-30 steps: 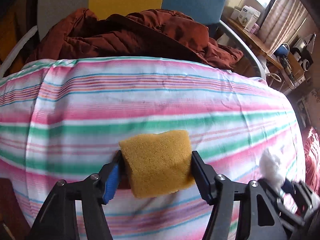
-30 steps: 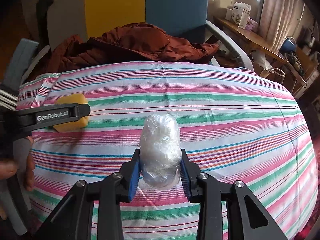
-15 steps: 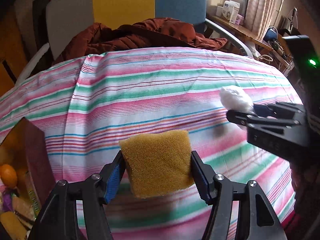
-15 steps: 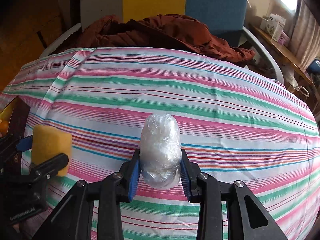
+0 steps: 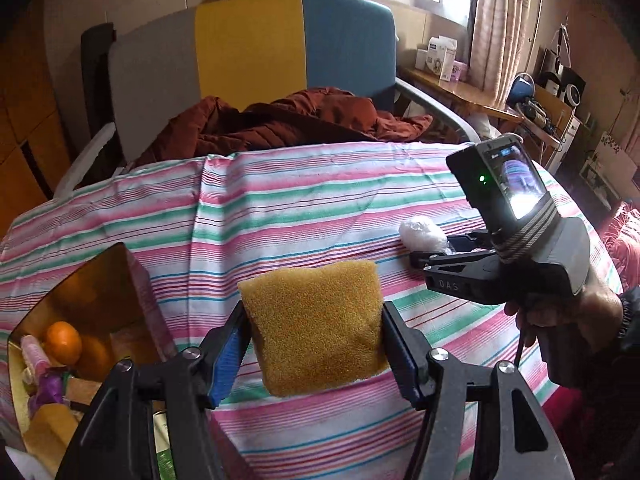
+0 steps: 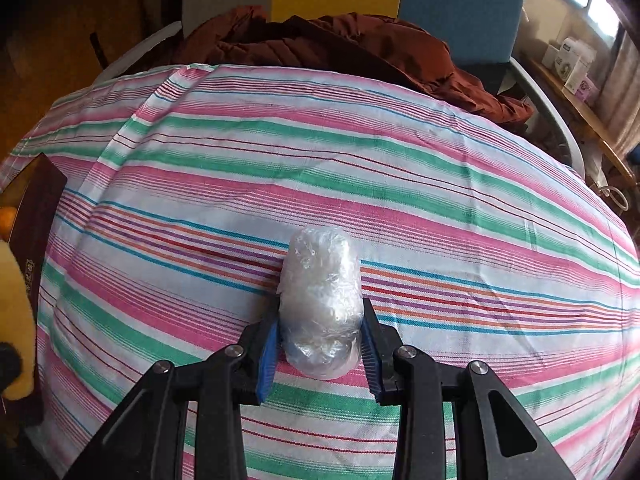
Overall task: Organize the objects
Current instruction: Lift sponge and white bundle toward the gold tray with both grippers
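My left gripper (image 5: 316, 354) is shut on a yellow sponge (image 5: 316, 328) and holds it above the striped bedsheet (image 5: 300, 208), just right of an open box (image 5: 72, 320). My right gripper (image 6: 320, 348) is shut on a clear plastic-wrapped bundle (image 6: 320, 300) above the sheet (image 6: 360, 160). In the left wrist view the right gripper (image 5: 432, 248) shows at the right with the bundle (image 5: 422, 232) at its tip. The sponge edge (image 6: 16, 320) shows at the far left of the right wrist view.
The box holds an orange (image 5: 62, 342) and several small items. A rust-brown jacket (image 5: 288, 120) lies at the far end of the bed by a grey, yellow and blue headboard (image 5: 248, 48). A cluttered wooden shelf (image 5: 480, 100) runs along the right.
My left gripper has swung left and back with the sponge, bringing the open box into view. My right gripper has shifted left with the bundle. Both grips are unchanged.
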A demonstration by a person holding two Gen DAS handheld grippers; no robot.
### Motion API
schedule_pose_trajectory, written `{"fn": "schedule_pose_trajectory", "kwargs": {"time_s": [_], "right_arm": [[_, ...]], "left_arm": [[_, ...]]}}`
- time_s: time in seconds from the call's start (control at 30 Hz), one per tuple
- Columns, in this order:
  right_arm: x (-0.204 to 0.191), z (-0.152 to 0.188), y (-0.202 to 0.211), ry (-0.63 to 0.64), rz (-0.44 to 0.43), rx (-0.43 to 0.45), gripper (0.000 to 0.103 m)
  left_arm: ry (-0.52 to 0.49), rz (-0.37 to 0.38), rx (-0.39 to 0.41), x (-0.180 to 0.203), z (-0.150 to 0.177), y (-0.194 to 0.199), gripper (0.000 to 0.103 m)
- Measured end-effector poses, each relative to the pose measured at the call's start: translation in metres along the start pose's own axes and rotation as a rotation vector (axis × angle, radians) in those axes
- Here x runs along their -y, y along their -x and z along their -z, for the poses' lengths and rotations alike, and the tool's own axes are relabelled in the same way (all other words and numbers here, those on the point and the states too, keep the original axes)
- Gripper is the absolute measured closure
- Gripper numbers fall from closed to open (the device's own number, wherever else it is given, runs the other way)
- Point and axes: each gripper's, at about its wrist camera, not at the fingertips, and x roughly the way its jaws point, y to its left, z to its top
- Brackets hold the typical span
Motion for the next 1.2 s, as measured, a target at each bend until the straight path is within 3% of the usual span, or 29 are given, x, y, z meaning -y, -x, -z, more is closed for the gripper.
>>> {"fn": "schedule_pose_trajectory", "kwargs": {"time_s": [0.4, 0.77, 1.03, 1.2], "right_arm": [[-0.042, 0.018, 0.012, 0.068, 0.021, -0.064, 0.067], [-0.089, 0.037, 0.025, 0.081, -0.024, -0.080, 0.067], [-0.121, 0.046, 0.045, 0.064, -0.062, -0.041, 0.067], [-0.142, 0.042, 0.076, 0.057, -0.105, 0.037, 0.067]], "left_arm": [[0.047, -0.001, 0.031, -0.031, 0.024, 0.034, 0.039], [0.088, -0.004, 0.037, -0.059, 0.050, 0.056, 0.039], [0.161, 0.012, 0.058, -0.095, 0.064, 0.075, 0.039], [0.290, -0.003, 0.091, -0.147, 0.077, 0.098, 0.039]]}}
